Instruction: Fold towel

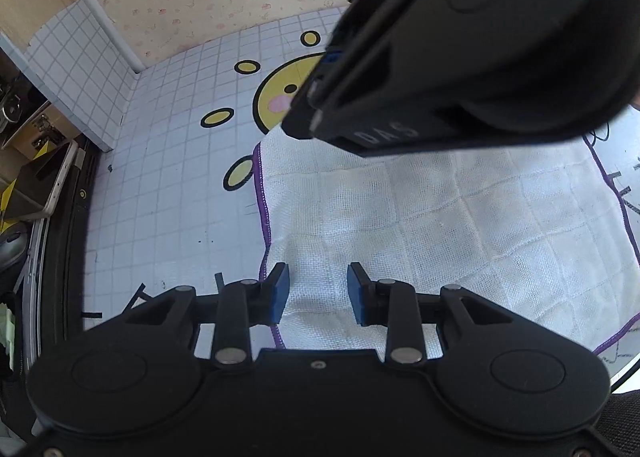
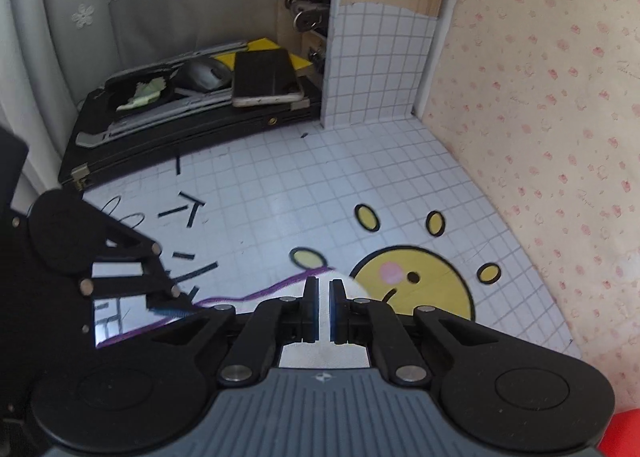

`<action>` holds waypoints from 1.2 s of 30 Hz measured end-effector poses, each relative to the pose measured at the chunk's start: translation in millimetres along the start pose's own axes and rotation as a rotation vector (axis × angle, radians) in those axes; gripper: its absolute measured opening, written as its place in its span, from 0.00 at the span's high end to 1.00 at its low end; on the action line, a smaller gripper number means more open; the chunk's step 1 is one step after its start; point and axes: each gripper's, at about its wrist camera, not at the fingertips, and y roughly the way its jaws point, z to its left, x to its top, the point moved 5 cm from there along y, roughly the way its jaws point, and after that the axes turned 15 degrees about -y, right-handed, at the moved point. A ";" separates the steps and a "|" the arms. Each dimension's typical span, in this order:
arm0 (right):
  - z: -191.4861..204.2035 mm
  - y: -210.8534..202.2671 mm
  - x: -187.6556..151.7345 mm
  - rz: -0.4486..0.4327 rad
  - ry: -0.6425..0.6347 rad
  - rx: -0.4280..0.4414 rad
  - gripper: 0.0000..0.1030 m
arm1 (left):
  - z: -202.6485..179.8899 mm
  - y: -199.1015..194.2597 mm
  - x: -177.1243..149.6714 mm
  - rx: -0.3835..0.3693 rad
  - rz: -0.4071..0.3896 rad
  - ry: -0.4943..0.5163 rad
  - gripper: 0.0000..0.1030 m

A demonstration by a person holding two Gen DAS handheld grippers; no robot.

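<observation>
Towel [image 1: 420, 217], white with purple hem, lies flat on the grid-pattern table [image 1: 160, 197], its far corner by the yellow smiley print [image 2: 424, 285]. Right gripper [image 2: 324, 309] is pressed together, pinching that far corner of the cloth. Left gripper [image 1: 318, 293] is partly spread over the near edge, pads clear of the fabric.

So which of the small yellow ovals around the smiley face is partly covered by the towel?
The oval at the smiley's lower left; the towel corner overlaps it, while the other ovals lie fully bare.
</observation>
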 end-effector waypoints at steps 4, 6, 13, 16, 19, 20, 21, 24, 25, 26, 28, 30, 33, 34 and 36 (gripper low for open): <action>-14.0 4.8 -5.8 -0.002 0.110 0.019 0.89 | -3.6 -1.1 4.5 -0.013 -0.002 0.004 0.67; -23.5 10.2 -5.3 0.005 0.123 -0.002 0.78 | -3.5 -1.9 7.1 -0.019 -0.003 -0.001 0.67; -47.5 47.9 -6.6 0.064 0.138 0.081 0.63 | 0.6 -3.0 6.5 -0.038 0.027 -0.028 0.67; -47.3 60.9 -9.0 0.099 0.141 0.144 0.62 | 2.5 -1.9 4.5 -0.031 0.032 -0.031 0.67; -46.0 64.2 -7.8 0.110 0.122 0.140 0.62 | 4.2 -0.3 2.9 -0.024 0.037 -0.039 0.67; -45.3 64.8 -7.1 0.113 0.117 0.137 0.63 | 4.3 -0.4 2.5 -0.024 0.039 -0.042 0.67; -44.3 65.1 -6.5 0.115 0.109 0.131 0.66 | 4.5 -0.5 2.2 -0.023 0.040 -0.045 0.67; -43.3 62.5 -4.9 0.108 0.099 0.112 0.89 | 4.5 -1.4 0.4 -0.022 0.039 -0.043 0.67; -43.8 60.6 -4.1 0.101 0.101 0.104 0.92 | 4.7 -1.2 0.0 -0.020 0.041 -0.044 0.67; -44.2 58.7 -3.3 0.094 0.102 0.097 0.92 | 4.8 -1.0 -0.4 -0.019 0.042 -0.045 0.67; -43.7 55.9 -1.6 0.086 0.092 0.088 0.93 | 5.3 -1.3 -1.1 -0.019 0.039 -0.046 0.67; -42.6 52.3 0.4 0.076 0.081 0.078 0.93 | 5.8 -1.5 -1.2 -0.019 0.039 -0.046 0.67; -39.8 43.9 4.1 0.052 0.064 0.052 0.93 | 6.3 -1.7 -1.1 -0.023 0.039 -0.050 0.67; -38.8 41.1 5.4 0.046 0.057 0.040 0.93 | 6.3 -1.8 -1.0 -0.023 0.039 -0.050 0.67; -33.9 32.5 8.2 0.026 0.031 0.017 0.93 | 6.5 -2.2 -1.2 -0.023 0.038 -0.051 0.67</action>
